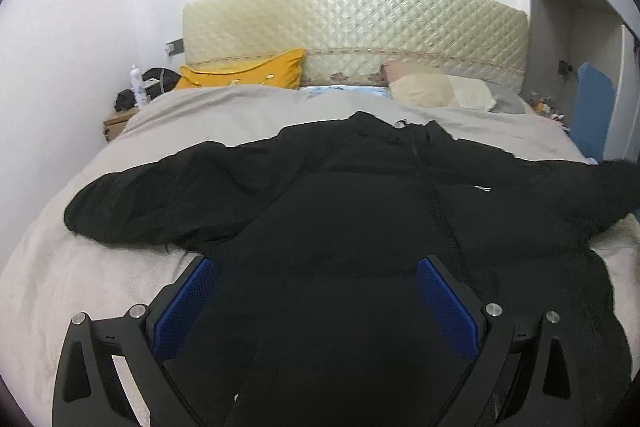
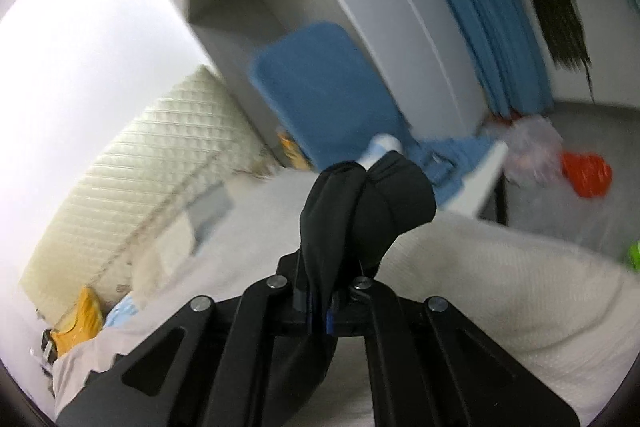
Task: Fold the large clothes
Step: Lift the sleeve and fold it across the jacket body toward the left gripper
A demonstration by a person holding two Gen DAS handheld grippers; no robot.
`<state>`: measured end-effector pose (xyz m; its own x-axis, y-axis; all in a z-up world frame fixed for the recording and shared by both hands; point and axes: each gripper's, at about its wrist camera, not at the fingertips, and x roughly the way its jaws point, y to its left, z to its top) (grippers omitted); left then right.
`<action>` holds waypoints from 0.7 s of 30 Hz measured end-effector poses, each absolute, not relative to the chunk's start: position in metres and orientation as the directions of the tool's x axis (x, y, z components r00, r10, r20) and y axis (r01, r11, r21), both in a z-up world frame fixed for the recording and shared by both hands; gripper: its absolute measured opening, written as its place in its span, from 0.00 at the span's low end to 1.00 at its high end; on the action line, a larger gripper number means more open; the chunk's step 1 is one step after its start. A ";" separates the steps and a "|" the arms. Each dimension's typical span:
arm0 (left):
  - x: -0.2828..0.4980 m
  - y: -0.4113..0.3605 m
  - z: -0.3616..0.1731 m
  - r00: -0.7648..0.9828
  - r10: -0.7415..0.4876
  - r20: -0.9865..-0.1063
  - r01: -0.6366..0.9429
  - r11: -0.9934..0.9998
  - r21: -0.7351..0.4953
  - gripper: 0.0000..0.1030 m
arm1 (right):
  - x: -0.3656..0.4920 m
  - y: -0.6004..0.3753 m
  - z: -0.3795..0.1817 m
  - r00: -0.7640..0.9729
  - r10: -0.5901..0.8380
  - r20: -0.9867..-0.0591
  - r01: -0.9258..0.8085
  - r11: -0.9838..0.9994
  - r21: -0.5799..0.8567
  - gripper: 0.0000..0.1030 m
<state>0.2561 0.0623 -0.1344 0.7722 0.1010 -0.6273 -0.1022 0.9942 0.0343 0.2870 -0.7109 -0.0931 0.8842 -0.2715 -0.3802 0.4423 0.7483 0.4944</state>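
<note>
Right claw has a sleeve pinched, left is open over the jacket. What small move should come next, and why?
Probably carry the sleeve in the right claw inward across the jacket. It lies flat on the bed with both sleeves spread, and the open left claw hovers over the body, able to steady it.

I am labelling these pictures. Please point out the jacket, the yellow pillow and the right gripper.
jacket [image 1: 340,195]: left wrist view, on its chest.
yellow pillow [image 1: 244,73]: left wrist view, on its front face.
right gripper [image 2: 320,301]: right wrist view, between its fingertips, shut on the jacket.
</note>
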 end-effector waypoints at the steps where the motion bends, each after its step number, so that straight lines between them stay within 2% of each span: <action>1: 0.254 0.065 -0.133 0.769 0.087 -0.633 -0.097 0.995 0.019 0.99 | 0.287 -0.701 -0.077 0.895 -0.263 -0.361 0.422 0.764 0.489 0.03; 5: 0.246 0.074 -0.126 0.776 0.085 -0.625 -0.094 0.995 0.019 0.99 | 0.286 -0.648 -0.010 0.929 -0.229 -0.293 0.336 0.852 0.402 0.03; 10: 0.229 0.086 -0.117 0.790 0.083 -0.607 -0.092 0.996 0.017 0.99 | 0.282 -0.574 0.047 0.950 -0.194 -0.244 0.265 0.916 0.303 0.03; 16: 0.209 0.118 -0.101 0.816 0.097 -0.570 -0.129 0.992 -0.015 0.99 | 0.274 -0.474 0.095 0.972 -0.169 -0.164 0.197 0.966 0.169 0.04; 18: 0.202 0.128 -0.098 0.827 0.113 -0.551 -0.136 0.991 -0.001 0.99 | 0.274 -0.434 0.106 0.981 -0.127 -0.145 0.145 0.982 0.124 0.04; 21: 0.197 0.132 -0.098 0.832 0.096 -0.547 -0.094 0.995 0.033 0.99 | 0.274 -0.377 0.112 0.991 -0.035 -0.128 0.052 0.990 0.131 0.04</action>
